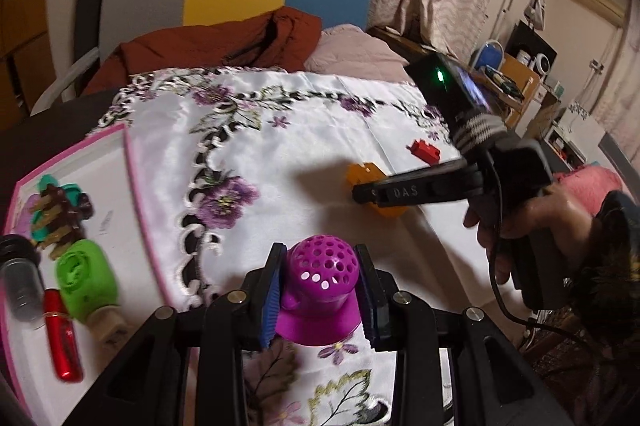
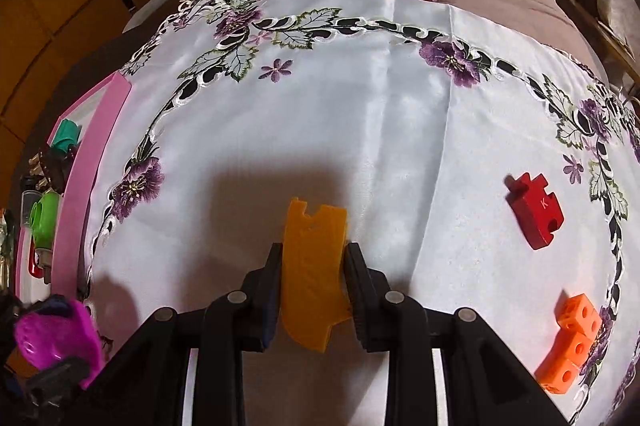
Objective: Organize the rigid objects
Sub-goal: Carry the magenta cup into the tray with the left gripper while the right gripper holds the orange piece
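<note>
Handheld two-finger gripper units: external appearance

The left black plastic gripper (image 1: 320, 290) carries ribbed blue pads (image 1: 271, 300) and silver round pivot screws on its linkage arms. The right black plastic gripper (image 2: 313, 296) is built alike; seen from the left wrist, one finger reads "DAS", the body shows a green indicator light, a grey-and-white striped band and a trailing black cable. The bare-skinned right hand (image 1: 532, 226) meets a dark, possibly fur-trimmed sleeve.
</note>
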Tool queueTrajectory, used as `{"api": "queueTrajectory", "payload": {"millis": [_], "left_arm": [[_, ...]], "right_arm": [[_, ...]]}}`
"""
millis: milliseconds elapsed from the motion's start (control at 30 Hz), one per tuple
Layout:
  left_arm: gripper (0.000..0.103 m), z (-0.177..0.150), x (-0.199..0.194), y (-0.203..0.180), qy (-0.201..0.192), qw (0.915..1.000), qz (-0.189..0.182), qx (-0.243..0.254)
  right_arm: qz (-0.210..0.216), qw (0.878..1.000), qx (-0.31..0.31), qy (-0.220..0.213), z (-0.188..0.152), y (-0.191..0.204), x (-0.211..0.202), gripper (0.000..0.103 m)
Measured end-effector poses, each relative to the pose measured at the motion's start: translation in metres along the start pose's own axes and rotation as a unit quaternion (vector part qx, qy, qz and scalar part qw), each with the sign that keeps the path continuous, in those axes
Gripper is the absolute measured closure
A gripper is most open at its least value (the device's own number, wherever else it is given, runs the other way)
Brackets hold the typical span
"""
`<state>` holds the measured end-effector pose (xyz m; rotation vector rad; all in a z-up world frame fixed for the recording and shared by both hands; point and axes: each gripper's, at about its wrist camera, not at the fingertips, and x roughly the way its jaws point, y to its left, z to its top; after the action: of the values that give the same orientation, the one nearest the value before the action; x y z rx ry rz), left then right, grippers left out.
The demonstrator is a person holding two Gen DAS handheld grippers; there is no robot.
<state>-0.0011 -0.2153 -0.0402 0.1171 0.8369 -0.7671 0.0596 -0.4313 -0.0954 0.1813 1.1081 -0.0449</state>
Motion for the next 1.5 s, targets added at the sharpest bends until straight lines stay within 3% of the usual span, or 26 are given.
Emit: {"api": "queueTrajectory", "payload": {"millis": [567, 933, 1500], "left_arm": [[0.070, 0.001, -0.049, 0.051, -0.033, 0.9954, 0.072, -0.055], [0.070, -0.017, -0.077, 0.090, -0.036, 0.9887, 0.121, -0.082], [0.070, -0.063, -0.099, 0.151, -0.015, 0.9792, 0.142, -0.144]], "right_arm": [[-0.030, 0.998, -0.052, -0.023, -0.004, 0.010, -0.001, 0.074], [-0.035, 0.997, -0.062, -0.029, -0.005, 0.012, 0.000, 0.074], [-0.040, 0.996, -0.068, -0.030, -0.005, 0.014, -0.001, 0.074]]}}
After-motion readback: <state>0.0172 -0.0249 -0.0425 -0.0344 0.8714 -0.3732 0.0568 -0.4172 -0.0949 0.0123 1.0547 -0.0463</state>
